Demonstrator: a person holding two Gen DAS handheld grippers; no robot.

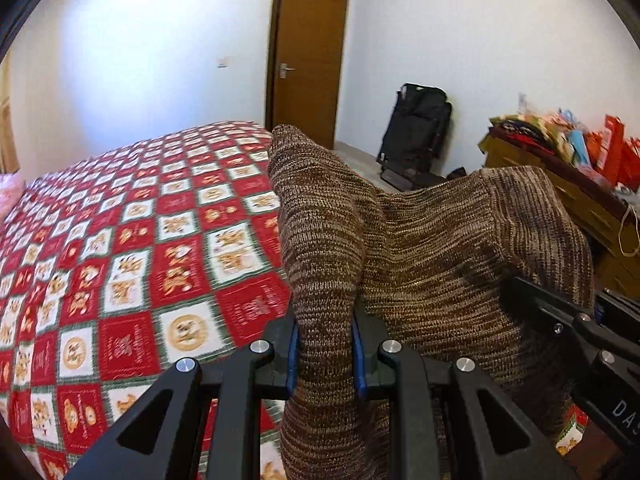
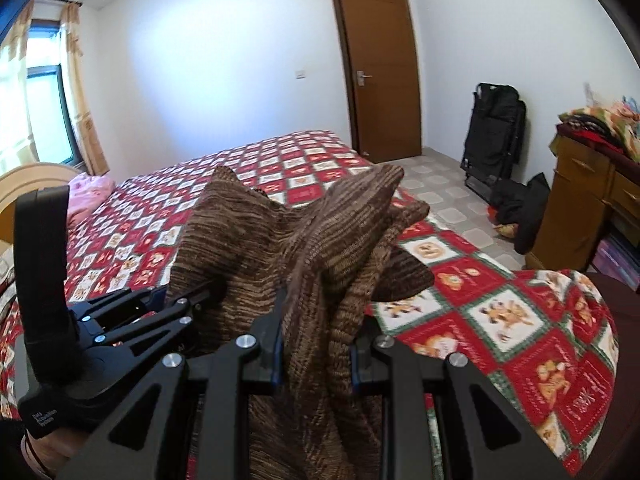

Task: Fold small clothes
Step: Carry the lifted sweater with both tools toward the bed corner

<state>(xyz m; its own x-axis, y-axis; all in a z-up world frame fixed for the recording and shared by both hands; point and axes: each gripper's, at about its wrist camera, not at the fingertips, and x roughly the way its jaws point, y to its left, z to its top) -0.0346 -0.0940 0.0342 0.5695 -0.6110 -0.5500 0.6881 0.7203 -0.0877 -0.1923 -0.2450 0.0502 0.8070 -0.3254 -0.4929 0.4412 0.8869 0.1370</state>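
A brown knitted garment (image 1: 432, 248) hangs in the air above the bed, stretched between both grippers. My left gripper (image 1: 324, 352) is shut on a bunched fold of it, the blue pads pressing the knit from both sides. My right gripper (image 2: 316, 352) is shut on another bunch of the same brown knitted garment (image 2: 256, 248). In the right wrist view the left gripper (image 2: 168, 300) shows at the lower left, its jaws buried in the cloth. In the left wrist view the right gripper's black frame (image 1: 580, 332) shows at the right edge, under the cloth.
A bed with a red, white and green checked quilt (image 1: 132, 248) lies below and ahead. A brown door (image 2: 380, 76) is shut in the far wall. A black folded cart (image 2: 496, 132) leans on the wall. A wooden dresser (image 2: 588, 200) piled with colourful things stands at the right. Pink bedding (image 2: 88, 192) lies by the window.
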